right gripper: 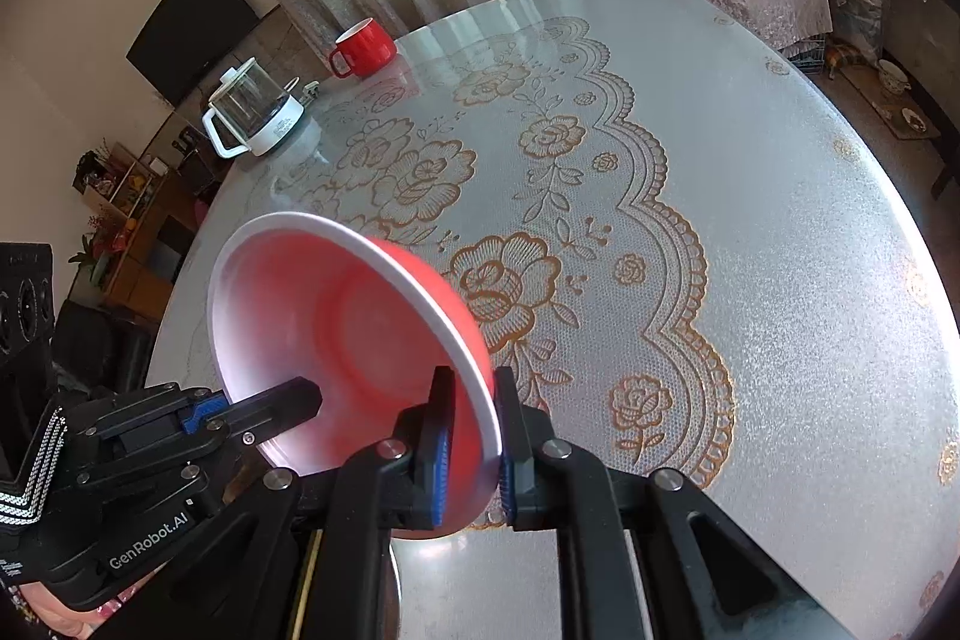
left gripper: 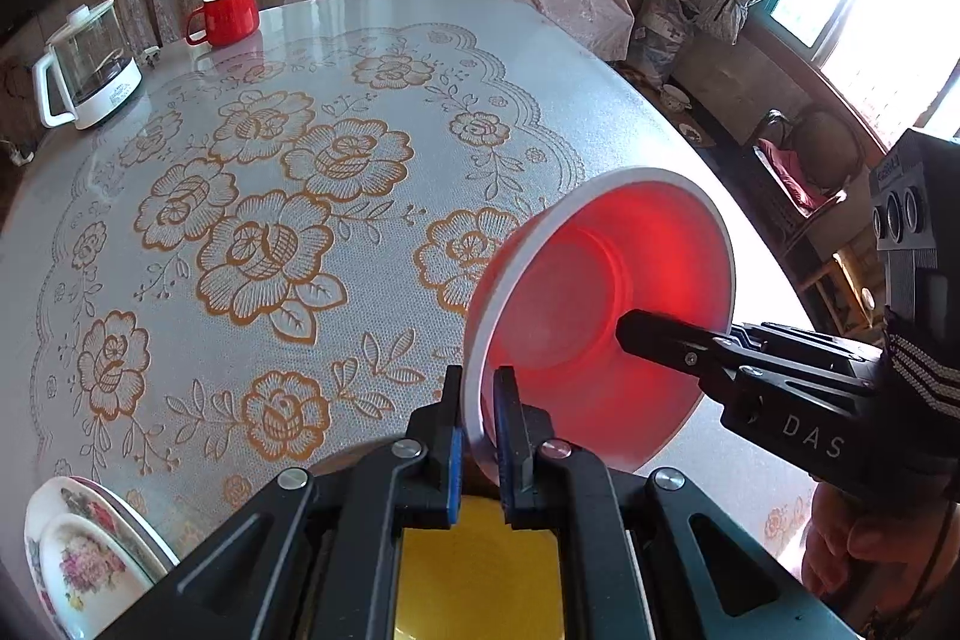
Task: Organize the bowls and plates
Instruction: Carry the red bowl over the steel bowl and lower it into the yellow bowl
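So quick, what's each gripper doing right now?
Left gripper: shut on the rim of the red bowl.
Right gripper: shut on the same bowl's rim, opposite side.

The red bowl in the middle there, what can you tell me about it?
The bowl looks like thin plastic, red outside, paler pink inside, with a white rim and a round flat base. It is empty, tilted steeply on its side and lifted above the table. The left gripper and right gripper each pinch its rim from opposite sides.
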Demonstrator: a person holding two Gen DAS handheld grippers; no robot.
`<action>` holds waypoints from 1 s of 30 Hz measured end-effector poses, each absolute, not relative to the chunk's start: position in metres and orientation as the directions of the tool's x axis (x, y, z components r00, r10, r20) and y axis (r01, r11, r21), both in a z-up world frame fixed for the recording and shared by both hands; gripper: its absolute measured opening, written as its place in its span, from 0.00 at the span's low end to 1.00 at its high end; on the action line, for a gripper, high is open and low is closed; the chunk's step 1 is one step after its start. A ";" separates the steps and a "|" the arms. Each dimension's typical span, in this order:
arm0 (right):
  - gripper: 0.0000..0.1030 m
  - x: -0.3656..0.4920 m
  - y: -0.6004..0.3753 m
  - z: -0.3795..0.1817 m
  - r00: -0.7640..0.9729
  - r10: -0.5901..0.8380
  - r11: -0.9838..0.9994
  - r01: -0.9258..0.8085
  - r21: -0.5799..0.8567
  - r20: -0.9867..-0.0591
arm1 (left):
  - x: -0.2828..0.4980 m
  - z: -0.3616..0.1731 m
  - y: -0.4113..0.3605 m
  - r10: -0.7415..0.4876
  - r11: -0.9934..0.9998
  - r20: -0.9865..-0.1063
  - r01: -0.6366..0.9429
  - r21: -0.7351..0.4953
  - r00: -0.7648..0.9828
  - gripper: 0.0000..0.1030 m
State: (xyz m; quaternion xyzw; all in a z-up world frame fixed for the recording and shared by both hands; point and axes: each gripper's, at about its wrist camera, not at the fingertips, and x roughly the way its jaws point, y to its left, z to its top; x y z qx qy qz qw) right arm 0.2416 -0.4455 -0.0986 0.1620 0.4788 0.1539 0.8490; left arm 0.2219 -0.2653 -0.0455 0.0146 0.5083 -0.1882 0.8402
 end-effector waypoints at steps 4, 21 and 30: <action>0.11 0.224 -0.433 -0.096 0.489 0.422 0.898 -0.108 0.427 -0.764 | 0.205 -0.045 -0.253 -0.304 0.927 -0.862 0.335 -0.169 0.407 0.09; 0.12 0.176 -0.389 -0.091 0.441 0.428 0.898 -0.109 0.426 -0.789 | 0.160 -0.047 -0.208 -0.338 0.912 -0.865 0.355 -0.204 0.371 0.09; 0.14 0.164 -0.378 -0.097 0.396 0.433 0.896 -0.086 0.437 -0.810 | 0.154 -0.058 -0.193 -0.367 0.903 -0.877 0.346 -0.256 0.311 0.09</action>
